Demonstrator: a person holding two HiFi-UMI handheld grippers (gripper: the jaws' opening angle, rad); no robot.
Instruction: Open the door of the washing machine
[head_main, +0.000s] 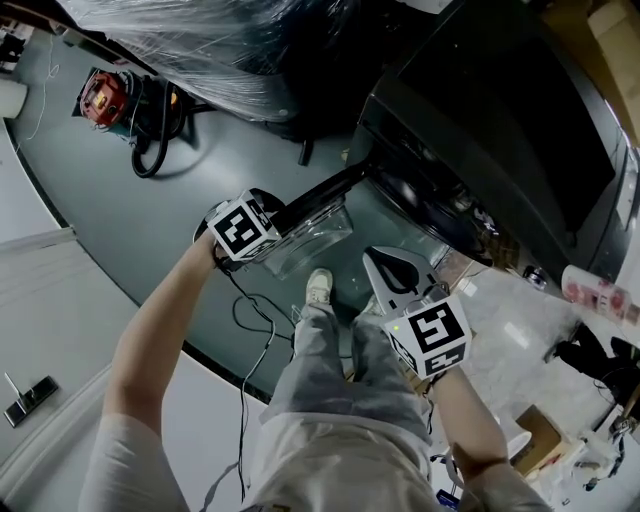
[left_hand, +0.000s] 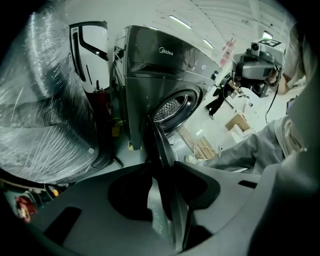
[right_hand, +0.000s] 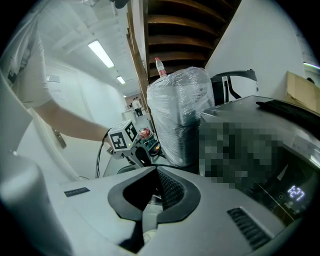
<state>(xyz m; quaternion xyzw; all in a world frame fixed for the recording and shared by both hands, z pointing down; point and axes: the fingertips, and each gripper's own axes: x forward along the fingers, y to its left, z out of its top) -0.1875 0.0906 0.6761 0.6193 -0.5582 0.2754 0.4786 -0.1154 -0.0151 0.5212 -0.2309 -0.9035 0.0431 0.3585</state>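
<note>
- Grey-green floor spreads out in front of the washing machine, with a plastic-wrapped bundle standing beside the machine.
- Out from the machine's front, the left gripper has its jaws partly apart and clamped on the rim of the door. In the left gripper view the dark rim runs straight between the two jaws.
- The right gripper hangs near the machine's front, on the person's side of the door. Its jaw tips are together with nothing between them.
- The door is already swung well out from the drum opening, so I judge the task nearly done.
- To finish well, the left gripper should follow the door's arc about the hinge and let the wrist turn with the rim, not drag it straight away from the machine. A straight pull could twist the rim out of the jaws.
- It should ease off before the hinge reaches its stop, and the right gripper is best held clear of the swing.
- The door stands upright and roughly square to the machine's front. Its glass bowl bulges toward the person's legs.
- Being round, the door has no true long axis; edge-on, its line runs from the hinge at the machine outward to the left gripper.
</note>
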